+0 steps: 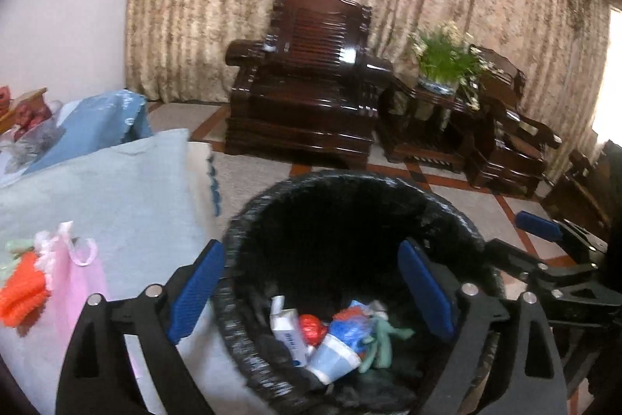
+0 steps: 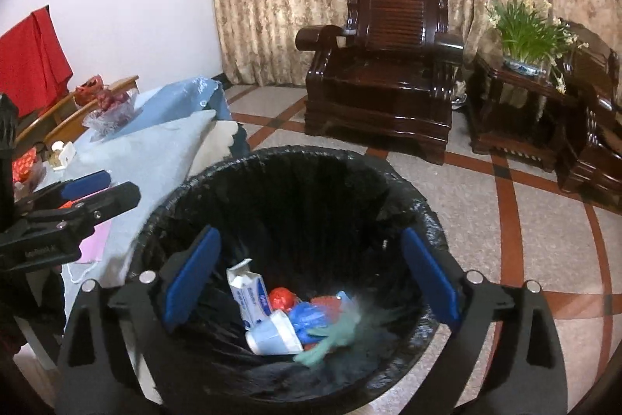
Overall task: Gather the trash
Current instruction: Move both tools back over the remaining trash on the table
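Note:
A round bin with a black liner [image 1: 243, 228] [image 2: 427, 217] stands beside the table. At its bottom lie a white carton [image 1: 287, 333] [image 2: 248, 294], a paper cup [image 1: 334, 356] [image 2: 272, 335], a red crumpled piece [image 2: 280, 298], a blue plastic bag [image 2: 311, 316] and a green glove-like item [image 1: 383, 337] [image 2: 334, 337], blurred in the right wrist view. My left gripper [image 1: 311, 248] hangs open over the bin's left side, with nothing between its blue pads. Over the bin's middle my right gripper [image 2: 311, 234] is open too and holds nothing.
A table with a light blue cloth [image 1: 116, 189] adjoins the bin on the left; orange [image 1: 23, 298] and pink [image 1: 74, 271] items lie on it. Beyond, on the tiled floor [image 2: 486, 220], stand a dark wooden armchair [image 1: 307, 96] and a side table with a potted plant [image 1: 443, 61].

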A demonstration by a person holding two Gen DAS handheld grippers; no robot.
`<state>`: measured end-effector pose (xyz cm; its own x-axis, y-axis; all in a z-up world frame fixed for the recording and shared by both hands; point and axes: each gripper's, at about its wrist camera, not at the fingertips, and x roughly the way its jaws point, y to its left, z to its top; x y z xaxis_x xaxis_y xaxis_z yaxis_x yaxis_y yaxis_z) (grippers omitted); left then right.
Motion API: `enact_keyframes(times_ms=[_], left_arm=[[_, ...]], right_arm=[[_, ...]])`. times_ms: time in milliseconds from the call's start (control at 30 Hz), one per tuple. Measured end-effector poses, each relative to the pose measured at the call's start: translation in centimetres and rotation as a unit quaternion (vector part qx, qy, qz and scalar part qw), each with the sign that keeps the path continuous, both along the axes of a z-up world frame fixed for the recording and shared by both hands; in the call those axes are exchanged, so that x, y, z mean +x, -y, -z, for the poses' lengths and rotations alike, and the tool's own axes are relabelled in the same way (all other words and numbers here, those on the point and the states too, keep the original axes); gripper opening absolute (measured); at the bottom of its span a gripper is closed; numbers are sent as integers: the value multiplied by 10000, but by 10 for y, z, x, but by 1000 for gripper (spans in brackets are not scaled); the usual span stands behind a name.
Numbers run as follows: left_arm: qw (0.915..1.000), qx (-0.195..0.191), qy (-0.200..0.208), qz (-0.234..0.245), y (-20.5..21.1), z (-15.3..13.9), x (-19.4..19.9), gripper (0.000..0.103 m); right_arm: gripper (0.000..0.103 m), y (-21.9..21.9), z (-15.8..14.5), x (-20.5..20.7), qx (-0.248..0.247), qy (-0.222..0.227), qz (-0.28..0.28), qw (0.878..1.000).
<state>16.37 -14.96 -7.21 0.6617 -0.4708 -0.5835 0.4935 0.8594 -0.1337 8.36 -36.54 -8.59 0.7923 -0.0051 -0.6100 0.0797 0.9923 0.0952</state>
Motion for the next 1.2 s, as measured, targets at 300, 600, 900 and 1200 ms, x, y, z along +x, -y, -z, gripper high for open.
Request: enact_keyframes(times_ms=[300, 600, 900, 1200], left_arm=[[9964, -62, 165, -826, -84, -10, -12, 92], [9850, 110, 342, -1688, -166, -10, -30, 92], [9715, 292, 336, -2327, -235, -1, -38, 92], [9628, 435, 238, -2657, -277, 19, -43, 92]], right_arm=[[94, -49, -10, 11, 315, 44, -469, 9984], [94, -131, -20, 37, 368, 57, -1257, 9914], [94, -204, -20, 58, 375, 25, -1814, 9827], [94, -262, 5, 82, 338, -224, -2099, 9769]])
